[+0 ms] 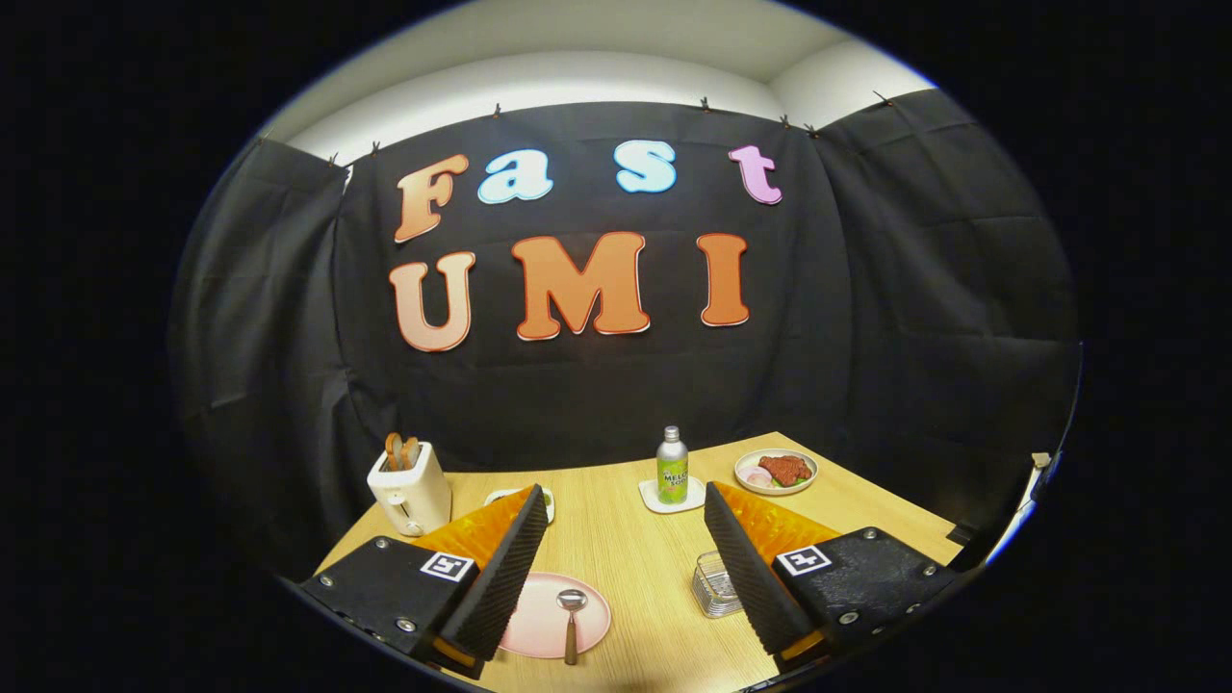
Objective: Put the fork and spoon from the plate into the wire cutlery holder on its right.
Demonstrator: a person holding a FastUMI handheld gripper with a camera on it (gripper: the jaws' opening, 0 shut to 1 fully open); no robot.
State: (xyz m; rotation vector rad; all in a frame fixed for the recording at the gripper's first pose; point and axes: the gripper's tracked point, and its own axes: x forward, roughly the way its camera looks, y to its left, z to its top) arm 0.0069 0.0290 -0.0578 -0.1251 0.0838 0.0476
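A pink plate (539, 630) lies on the wooden table just inside my left finger, which covers its left part. On the plate rests a spoon (571, 621) with a wooden handle, bowl pointing away from me. A fork is hidden or too small to tell. The wire cutlery holder (714, 584) stands to the plate's right, partly behind my right finger. My gripper (624, 505) hangs above the table with its fingers (505, 577) spread wide and nothing between them.
Farther back stand a cream toaster (411, 489) with toast in it, a green bottle (672, 467) on a white coaster, and a dish of food (776, 471). A small white dish (502, 497) peeks from behind the left finger. Black cloth walls the booth.
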